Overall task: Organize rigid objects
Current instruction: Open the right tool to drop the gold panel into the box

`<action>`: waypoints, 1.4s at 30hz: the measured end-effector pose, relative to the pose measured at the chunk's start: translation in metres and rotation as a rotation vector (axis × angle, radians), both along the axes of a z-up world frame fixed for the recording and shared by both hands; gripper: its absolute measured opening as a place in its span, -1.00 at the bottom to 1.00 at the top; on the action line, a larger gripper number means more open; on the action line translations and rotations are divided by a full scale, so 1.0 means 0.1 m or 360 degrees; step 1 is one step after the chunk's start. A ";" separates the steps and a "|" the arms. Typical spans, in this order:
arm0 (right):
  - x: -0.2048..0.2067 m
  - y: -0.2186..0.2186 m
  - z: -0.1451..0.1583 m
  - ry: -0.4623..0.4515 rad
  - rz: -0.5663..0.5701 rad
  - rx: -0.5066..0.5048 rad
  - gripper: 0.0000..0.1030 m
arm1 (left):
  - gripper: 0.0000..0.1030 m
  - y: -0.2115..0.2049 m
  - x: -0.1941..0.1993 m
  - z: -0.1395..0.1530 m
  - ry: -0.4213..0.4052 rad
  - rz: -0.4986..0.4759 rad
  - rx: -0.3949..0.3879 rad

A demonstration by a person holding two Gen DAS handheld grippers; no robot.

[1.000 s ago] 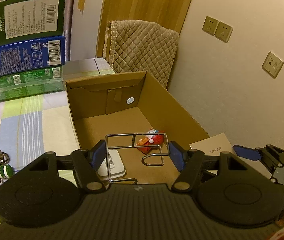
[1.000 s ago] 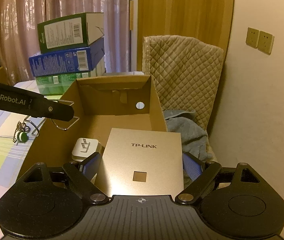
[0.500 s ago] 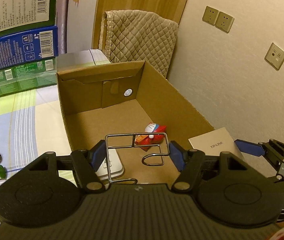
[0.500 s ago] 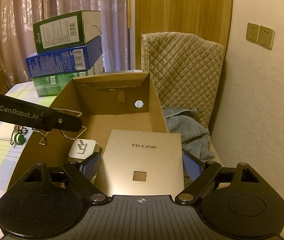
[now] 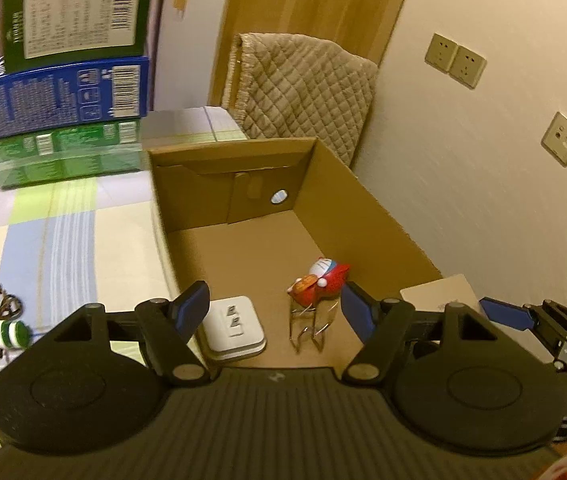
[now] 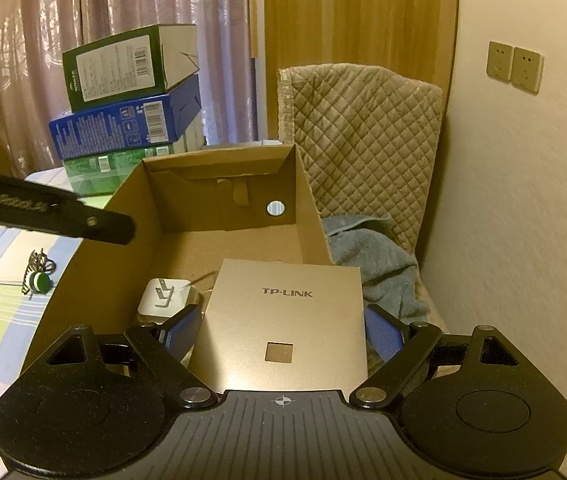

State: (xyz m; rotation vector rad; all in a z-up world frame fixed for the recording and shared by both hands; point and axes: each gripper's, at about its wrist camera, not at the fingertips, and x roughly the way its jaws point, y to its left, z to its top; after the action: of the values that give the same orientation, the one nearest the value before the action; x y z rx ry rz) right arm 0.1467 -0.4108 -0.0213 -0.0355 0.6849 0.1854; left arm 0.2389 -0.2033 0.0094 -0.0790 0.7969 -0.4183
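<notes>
While lying in box (image 5: 383, 216) | wire rack (image 5: 309, 326): thin, silvery, bent

Quilted cover (image 6: 363, 140) over chair; 2 wall sockets (image 6: 514, 66).

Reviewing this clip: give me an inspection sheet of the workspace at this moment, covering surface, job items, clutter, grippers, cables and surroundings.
Surface: checked tablecloth under an open cardboard box.
Job's things: in the box lie a wire rack, a red toy figure and a white plug adapter; a TP-LINK box is gripped over the box's near end.
Clutter: a hair clip on the cloth; stacked cartons behind.
Grippers: left gripper open, jaws just opened, rack released below; right gripper shut on the TP-LINK box.
Cables: nothing seen.
Surroundings: quilted chair cover, grey towel, wall sockets, curtains.
</notes>
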 end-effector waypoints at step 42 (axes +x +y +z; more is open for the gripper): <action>0.20 0.19 -0.04 0.0017 0.0032 -0.0023 0.64 | 0.32 0.33 -0.19 0.10 -0.0037 0.0082 -0.0044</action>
State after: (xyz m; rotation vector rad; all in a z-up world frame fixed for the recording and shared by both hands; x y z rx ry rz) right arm 0.1670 -0.3922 -0.0252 -0.0557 0.6966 0.2000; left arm 0.2202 -0.1704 0.0194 -0.1199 0.7646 -0.3810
